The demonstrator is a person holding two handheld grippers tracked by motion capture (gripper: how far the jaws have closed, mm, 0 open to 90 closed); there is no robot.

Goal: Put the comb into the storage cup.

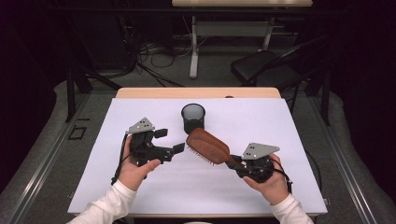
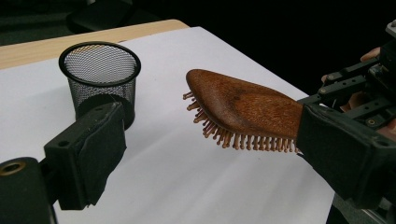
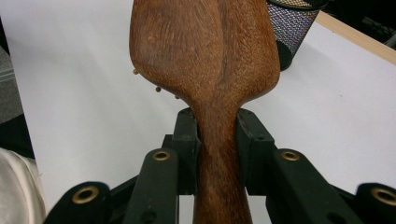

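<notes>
Wooden hairbrush [image 1: 208,145] is clamped by its handle in the right tongs [image 1: 235,163], head lifted toward the mesh cup [image 1: 193,117]; left tongs [image 1: 170,141] gape, empty, ready to assist.

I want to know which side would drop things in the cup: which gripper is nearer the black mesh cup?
Left. The open left gripper sits just left of the mesh cup; the right gripper, holding the hairbrush, is farther off.

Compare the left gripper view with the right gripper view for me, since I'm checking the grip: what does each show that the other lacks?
Left gripper view: the hairbrush's bristles pointing down, and the open left claw. Right gripper view: the right claw with its two jaws clamped on the brush handle. Both: the wooden hairbrush, the mesh cup and the white table sheet.
</notes>
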